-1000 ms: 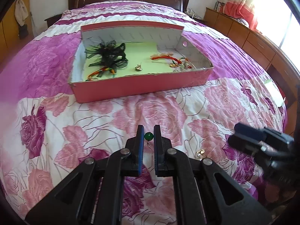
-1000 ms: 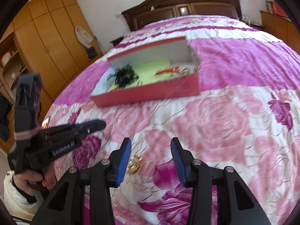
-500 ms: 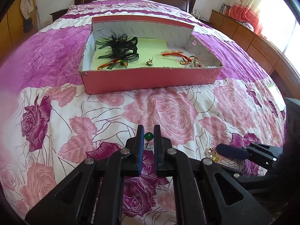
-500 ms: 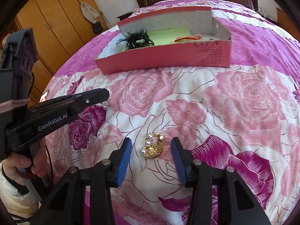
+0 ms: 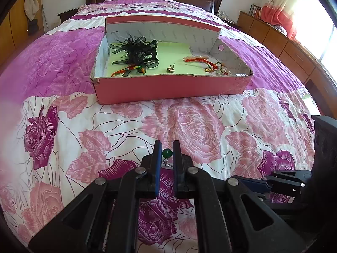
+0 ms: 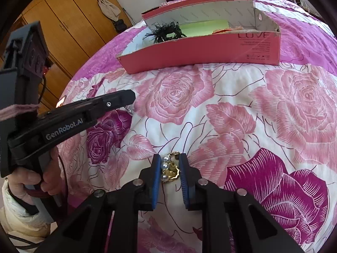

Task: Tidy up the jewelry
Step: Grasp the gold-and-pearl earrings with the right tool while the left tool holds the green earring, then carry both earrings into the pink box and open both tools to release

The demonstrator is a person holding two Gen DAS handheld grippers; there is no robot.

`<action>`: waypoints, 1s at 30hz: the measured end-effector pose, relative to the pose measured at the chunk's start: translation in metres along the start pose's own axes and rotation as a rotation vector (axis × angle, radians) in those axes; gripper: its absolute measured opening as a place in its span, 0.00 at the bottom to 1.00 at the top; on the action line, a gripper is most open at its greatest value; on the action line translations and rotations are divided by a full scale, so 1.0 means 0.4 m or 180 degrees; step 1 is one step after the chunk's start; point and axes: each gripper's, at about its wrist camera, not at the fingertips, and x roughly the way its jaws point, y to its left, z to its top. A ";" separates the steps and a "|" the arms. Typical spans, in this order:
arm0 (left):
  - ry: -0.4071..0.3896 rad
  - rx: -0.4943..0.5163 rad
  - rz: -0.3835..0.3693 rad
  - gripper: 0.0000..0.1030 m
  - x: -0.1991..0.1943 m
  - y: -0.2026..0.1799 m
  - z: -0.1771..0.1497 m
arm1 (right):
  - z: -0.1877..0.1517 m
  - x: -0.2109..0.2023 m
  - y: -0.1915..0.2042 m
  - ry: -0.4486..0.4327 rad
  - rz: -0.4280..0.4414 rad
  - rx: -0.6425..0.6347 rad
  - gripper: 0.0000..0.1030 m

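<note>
Left tongs (image 5: 167, 155) clamped on a green bead earring (image 5: 167, 153), bead pinched right at the tips, its metal hook dangling below, held above the bedspread (image 5: 189, 126) well short of the pink box (image 5: 168, 88). Right tongs (image 6: 170, 168) have just been closing around a gold-and-pearl brooch (image 6: 171, 168) lying on the bedspread, also well short of the box; pads look pressed on both its sides, so a grip, though how firm I can't tell. Box already holds a black feather piece (image 5: 137, 50), a small gold charm (image 5: 170, 69) and red cord bracelets (image 5: 202, 60) on its green liner.

Risks: the bead is round and caught at the very tip, so it may squirt out on the way to the box and vanish into the rose print. The brooch is lumpy; pads may only bite the pearls and it could twist or drop on lifting. Soft bedding gives, so pads may snag fabric too. Both tongs sit close together, near side of the box; they could bump.
</note>
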 end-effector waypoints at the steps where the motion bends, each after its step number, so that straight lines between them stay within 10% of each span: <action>1: -0.0005 -0.0001 -0.0001 0.01 -0.002 0.001 0.000 | 0.000 -0.004 -0.001 -0.0006 0.0020 0.0001 0.19; 30: -0.0770 -0.0013 -0.0058 0.01 -0.104 -0.036 0.070 | 0.060 -0.196 -0.025 -0.1136 -0.0313 -0.0202 0.19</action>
